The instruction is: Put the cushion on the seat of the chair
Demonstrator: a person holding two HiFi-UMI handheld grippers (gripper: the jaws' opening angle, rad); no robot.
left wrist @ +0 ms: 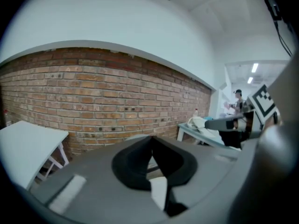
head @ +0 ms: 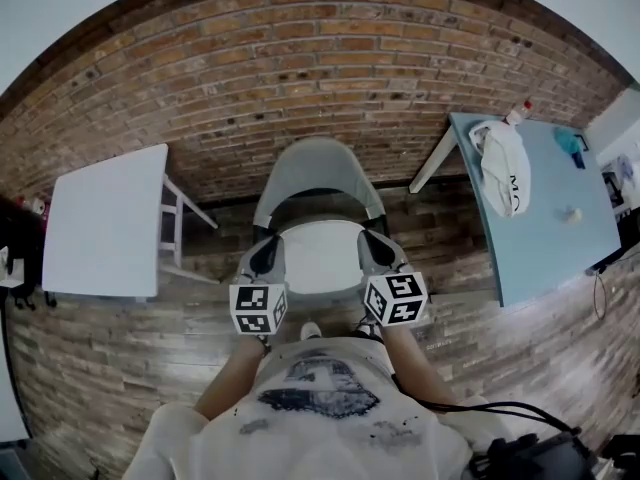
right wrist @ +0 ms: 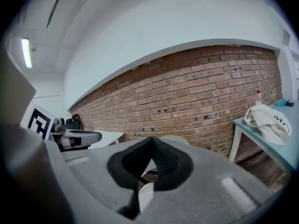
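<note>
Filling the background is a brick wall, with a wooden floor below it. A white table stands to the left and a blue table to the right, well apart, with a grey chair between them, its back toward the wall. The white cushion lies over the seat of the chair; whether it rests on the seat I cannot tell. The left gripper is at the cushion's left edge and the right gripper at its right edge. Each gripper's own view shows its jaws drawn together with the tips meeting, clenched on a white strip of the cushion. A white bag lies on the blue table, with a small bottle just beside it
</note>
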